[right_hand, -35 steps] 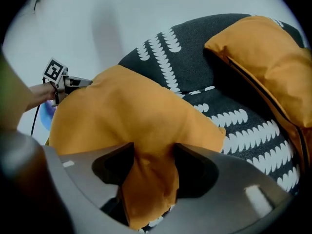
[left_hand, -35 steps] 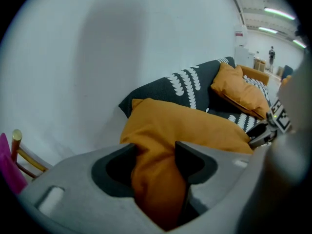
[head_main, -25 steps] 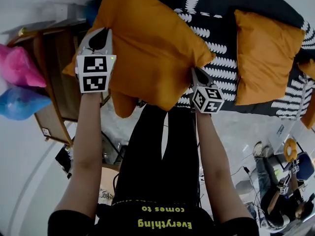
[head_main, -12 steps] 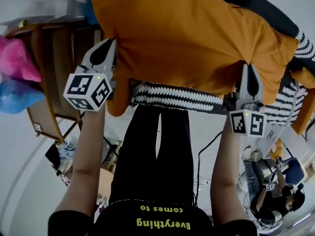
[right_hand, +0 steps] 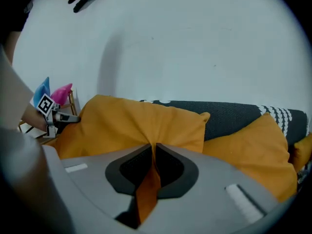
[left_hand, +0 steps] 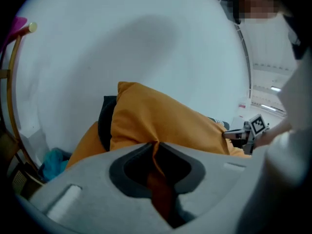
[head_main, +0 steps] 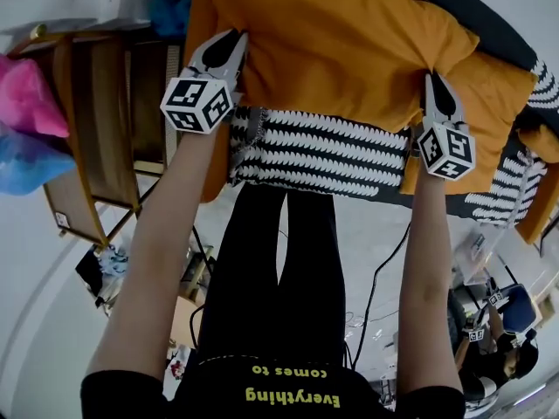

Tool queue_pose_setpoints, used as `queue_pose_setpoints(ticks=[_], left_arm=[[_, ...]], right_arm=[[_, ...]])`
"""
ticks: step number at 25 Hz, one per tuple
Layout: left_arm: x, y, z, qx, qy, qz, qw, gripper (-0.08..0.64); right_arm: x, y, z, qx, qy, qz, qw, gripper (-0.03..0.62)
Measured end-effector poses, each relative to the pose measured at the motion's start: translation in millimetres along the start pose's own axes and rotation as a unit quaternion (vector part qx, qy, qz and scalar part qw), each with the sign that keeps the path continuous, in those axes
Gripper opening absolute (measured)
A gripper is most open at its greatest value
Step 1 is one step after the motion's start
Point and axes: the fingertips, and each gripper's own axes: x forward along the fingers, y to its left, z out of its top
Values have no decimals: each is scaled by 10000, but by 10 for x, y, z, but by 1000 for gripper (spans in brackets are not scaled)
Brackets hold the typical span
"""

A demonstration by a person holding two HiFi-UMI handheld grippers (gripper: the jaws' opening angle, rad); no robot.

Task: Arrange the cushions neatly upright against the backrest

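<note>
A large orange cushion [head_main: 332, 33] lies across the black-and-white patterned sofa [head_main: 314, 151], its top toward the dark backrest [right_hand: 234, 113]. My left gripper [head_main: 229, 49] pinches the cushion's near left edge, and orange fabric [left_hand: 156, 121] runs between its jaws [left_hand: 157, 145]. My right gripper [head_main: 434, 84] pinches the near right corner, with fabric [right_hand: 131, 121] between its jaws [right_hand: 153, 147]. Both pairs of jaws have just been opening a little, the cloth still caught in each. A second orange cushion [head_main: 489, 103] leans behind and to the right.
A wooden side table [head_main: 96, 129] stands left of the sofa, with pink [head_main: 26, 99] and blue [head_main: 26, 168] soft things beside it. A third orange cushion [head_main: 541, 208] shows at the right edge. Cables [head_main: 376, 286] cross the floor; a person [head_main: 489, 347] sits at lower right.
Both grippers carried the cushion up and onto the sofa. The right gripper swung out to the right, spreading the cushion wide; the left moved slightly right and rolled.
</note>
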Motion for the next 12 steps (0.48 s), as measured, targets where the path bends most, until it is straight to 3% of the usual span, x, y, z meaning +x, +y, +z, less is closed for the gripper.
queue_pose_setpoints(ticks=[3,7,9,11,12], left_arm=[[-65,-47,53,-78,85,-192,9997,17],[-39,-244,92,-4,64,-430,9991,12],[79,-375,-81,346,410,-684,9962,35],[223,-381,-374,661,966,-708,9906,49],[278,-327,-528,582,1214,-636,9889,52]], right_arm=[[-109,6,154,84,-292,-185,9994,27],[-440,-68,613,431,-1309,-579,9888,20],[-503,-164,700,630,-1556,-738,9830,18],[-414,-233,558,685,-1344,-708,9860,20],[-346,-235,436,665,-1141,-606,9894,21]])
